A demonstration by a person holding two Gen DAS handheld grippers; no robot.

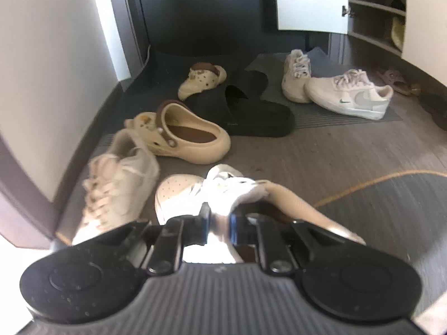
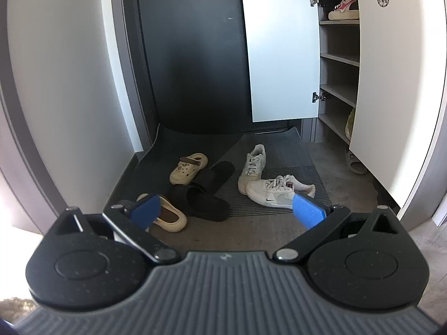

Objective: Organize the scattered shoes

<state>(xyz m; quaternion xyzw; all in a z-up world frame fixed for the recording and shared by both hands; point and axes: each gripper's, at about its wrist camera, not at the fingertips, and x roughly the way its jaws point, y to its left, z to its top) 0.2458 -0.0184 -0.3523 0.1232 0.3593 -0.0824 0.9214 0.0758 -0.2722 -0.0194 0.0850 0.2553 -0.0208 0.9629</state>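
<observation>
A: Left claw [image 1: 219, 222] is clamped tight on a white sneaker [image 1: 195, 192] — pinching it near the tongue, low over the floor [image 1: 321, 162].

B: Soft spot, that. The shoe looks light, but the upper may fold; the heel collar seems firmer.

A: Right claw [image 2: 226, 213] gapes wide, holding nothing.

B: Its view shows the cabinet [image 2: 338, 58] shelves, open and mostly bare. The left view shows the held sneaker and a mate [image 1: 117, 184] beside it, missing from the right's.
</observation>
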